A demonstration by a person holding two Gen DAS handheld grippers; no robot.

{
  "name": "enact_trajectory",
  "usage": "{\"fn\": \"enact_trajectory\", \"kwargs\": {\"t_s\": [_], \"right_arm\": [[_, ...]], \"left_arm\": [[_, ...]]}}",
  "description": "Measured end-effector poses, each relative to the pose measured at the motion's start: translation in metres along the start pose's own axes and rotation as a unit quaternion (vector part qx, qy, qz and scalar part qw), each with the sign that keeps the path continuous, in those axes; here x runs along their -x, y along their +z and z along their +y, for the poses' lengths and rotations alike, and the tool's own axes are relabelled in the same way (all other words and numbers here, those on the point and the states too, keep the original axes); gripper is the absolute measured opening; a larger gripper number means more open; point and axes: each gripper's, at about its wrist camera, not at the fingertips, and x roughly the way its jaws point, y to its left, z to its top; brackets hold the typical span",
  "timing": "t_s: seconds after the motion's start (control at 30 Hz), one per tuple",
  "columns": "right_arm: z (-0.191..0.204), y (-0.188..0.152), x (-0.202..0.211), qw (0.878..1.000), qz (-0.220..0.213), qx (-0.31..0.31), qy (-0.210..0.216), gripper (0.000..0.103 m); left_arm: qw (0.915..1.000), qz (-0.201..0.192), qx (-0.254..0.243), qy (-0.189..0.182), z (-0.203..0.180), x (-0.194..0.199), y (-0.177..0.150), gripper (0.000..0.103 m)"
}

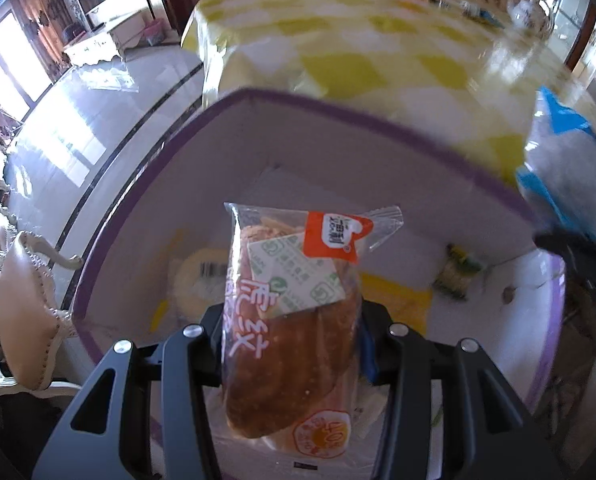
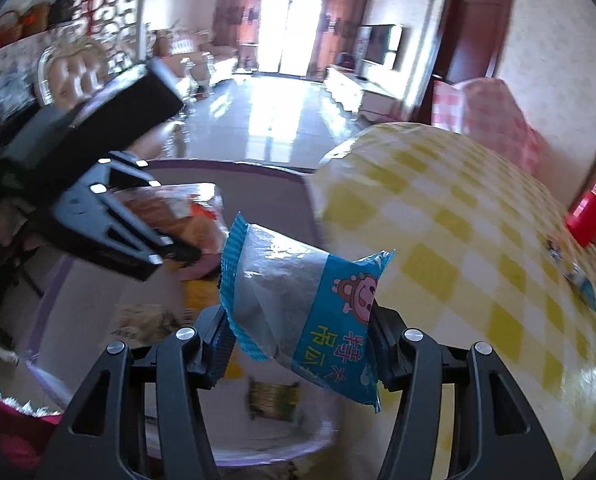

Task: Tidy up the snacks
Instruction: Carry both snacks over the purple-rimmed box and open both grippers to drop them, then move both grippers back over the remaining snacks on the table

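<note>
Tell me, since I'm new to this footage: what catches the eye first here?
Each gripper is shut on a snack over the purple-rimmed box: the left gripper holds a clear-wrapped bread packet, the right gripper a blue and silver packet. Behind the box spreads the yellow checked tablecloth, with a red container at its far edge.

Left wrist view sits close above the purple-rimmed box (image 1: 338,108), looking down and forward across the table (image 1: 358,40). Right wrist view comes in from the other side, facing the living room, and it catches the left tool (image 2: 186,254). Both share the box (image 2: 234,168) and the checkered table (image 2: 458,240).
</note>
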Motion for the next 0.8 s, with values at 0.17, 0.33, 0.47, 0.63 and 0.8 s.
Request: {"fn": "enact_trajectory", "kwargs": {"t_s": [0.17, 0.33, 0.47, 0.63, 0.8], "right_arm": [[0.021, -0.001, 0.009, 0.996, -0.017, 0.017, 0.086, 0.056], [0.029, -0.002, 0.019, 0.993, -0.038, 0.026, 0.111, 0.081], [0.018, -0.001, 0.028, 0.994, -0.055, 0.01, 0.091, 0.081], [-0.021, -0.008, 0.032, 0.997, -0.054, -0.035, 0.049, 0.083], [-0.074, -0.023, 0.034, 0.994, -0.048, -0.099, 0.001, 0.086]], "left_arm": [[0.9993, 0.022, 0.012, 0.028, 0.012, -0.007, -0.005, 0.05], [0.9965, -0.015, 0.023, 0.079, 0.014, 0.008, 0.007, 0.091], [0.9909, -0.043, 0.009, 0.127, 0.001, 0.021, 0.023, 0.098], [0.9847, -0.071, -0.014, 0.158, -0.027, 0.026, 0.046, 0.098], [0.9791, -0.102, -0.046, 0.17, -0.064, 0.029, 0.071, 0.099]]}}
